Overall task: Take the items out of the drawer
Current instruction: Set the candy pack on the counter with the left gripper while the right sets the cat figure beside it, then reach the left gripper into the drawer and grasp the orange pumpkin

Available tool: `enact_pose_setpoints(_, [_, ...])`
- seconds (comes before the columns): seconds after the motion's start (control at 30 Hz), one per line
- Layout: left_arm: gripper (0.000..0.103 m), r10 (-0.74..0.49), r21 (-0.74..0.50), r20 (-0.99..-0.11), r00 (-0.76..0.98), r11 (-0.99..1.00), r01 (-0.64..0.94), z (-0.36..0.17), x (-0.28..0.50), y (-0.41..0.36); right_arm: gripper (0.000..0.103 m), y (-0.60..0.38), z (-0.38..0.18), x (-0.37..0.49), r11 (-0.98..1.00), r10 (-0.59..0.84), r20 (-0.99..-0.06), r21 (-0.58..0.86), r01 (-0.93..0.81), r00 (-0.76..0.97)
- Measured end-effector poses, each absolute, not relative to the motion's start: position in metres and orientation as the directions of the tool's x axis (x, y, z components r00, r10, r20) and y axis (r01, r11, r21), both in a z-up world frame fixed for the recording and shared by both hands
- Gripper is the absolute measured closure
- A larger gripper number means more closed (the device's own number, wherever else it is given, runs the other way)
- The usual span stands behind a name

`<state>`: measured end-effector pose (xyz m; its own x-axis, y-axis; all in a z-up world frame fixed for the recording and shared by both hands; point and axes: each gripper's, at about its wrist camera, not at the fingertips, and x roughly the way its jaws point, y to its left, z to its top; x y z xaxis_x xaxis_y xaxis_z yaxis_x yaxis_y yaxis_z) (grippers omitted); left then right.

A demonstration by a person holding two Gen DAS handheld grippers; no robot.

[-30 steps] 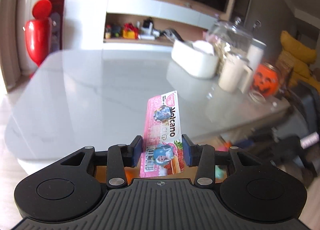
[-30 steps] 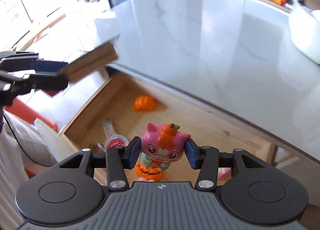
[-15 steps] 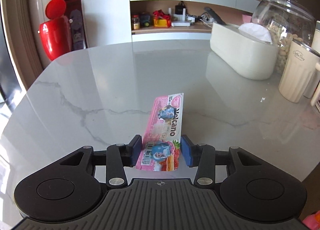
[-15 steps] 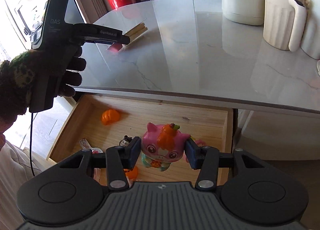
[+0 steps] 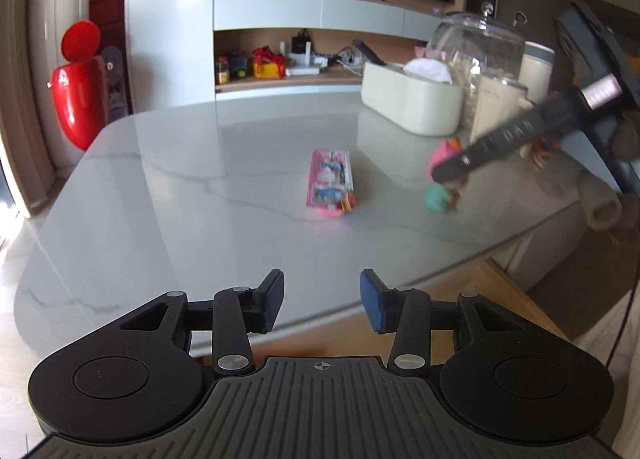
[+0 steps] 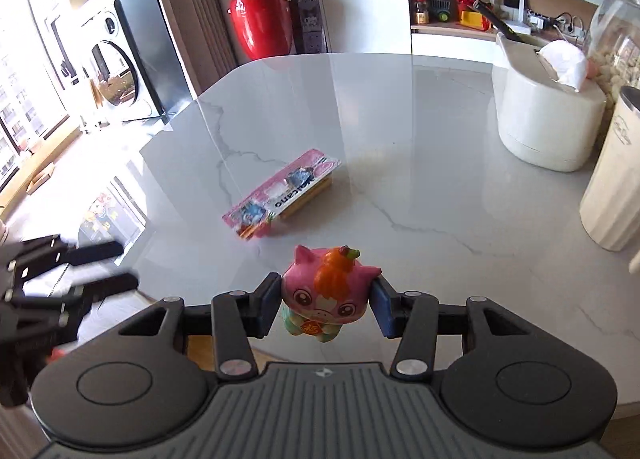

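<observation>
A pink snack packet (image 5: 331, 184) (image 6: 282, 192) lies flat on the marble table (image 5: 180, 179) (image 6: 420, 199). My left gripper (image 5: 322, 299) is open and empty, back near the table's front edge, well short of the packet. My right gripper (image 6: 326, 301) is shut on a pink pig toy (image 6: 326, 293) with an orange tuft, held above the table's near edge. In the left wrist view the right gripper (image 5: 444, 175) and the pig toy (image 5: 440, 179) appear blurred at the right. A strip of the wooden drawer (image 5: 460, 287) shows below the table edge.
A white tissue box (image 5: 412, 99) (image 6: 548, 127), a glass jar (image 5: 476, 47) and a cream canister (image 6: 616, 183) stand at the table's right side. A red bin (image 5: 80, 99) (image 6: 262, 25) stands on the floor beyond. Shelves with small items line the back wall.
My left gripper opened, left the snack packet lying on the table and drew back. My right gripper rose from the drawer to above the table with the pig toy.
</observation>
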<state>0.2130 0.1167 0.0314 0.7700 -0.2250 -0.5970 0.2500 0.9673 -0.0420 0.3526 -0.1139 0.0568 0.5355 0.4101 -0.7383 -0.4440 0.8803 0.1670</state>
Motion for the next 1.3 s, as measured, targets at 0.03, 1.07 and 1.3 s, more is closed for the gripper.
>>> enact_pose_setpoints(0.03, [0.057, -0.227, -0.035, -0.62, 0.751, 0.964, 0.262, 0.024, 0.212, 0.117, 0.055, -0.106, 0.056, 0.365, 0.884, 0.402, -0.742, 0.162, -0.438, 0.537])
enact_pose_setpoints(1.07, [0.055, 0.077, 0.458, -0.798, 0.597, 0.722, 0.519, -0.079, 0.236, 0.051, 0.012, -0.144, -0.008, 0.223, 0.833, 0.305, -0.761, -0.078, -0.548, 0.572])
enact_pose_setpoints(1.3, [0.055, 0.162, 0.575, -0.772, 0.615, 0.592, 0.565, -0.121, 0.253, 0.037, 0.012, -0.134, -0.012, 0.203, 0.781, 0.32, -0.761, -0.125, -0.612, 0.565])
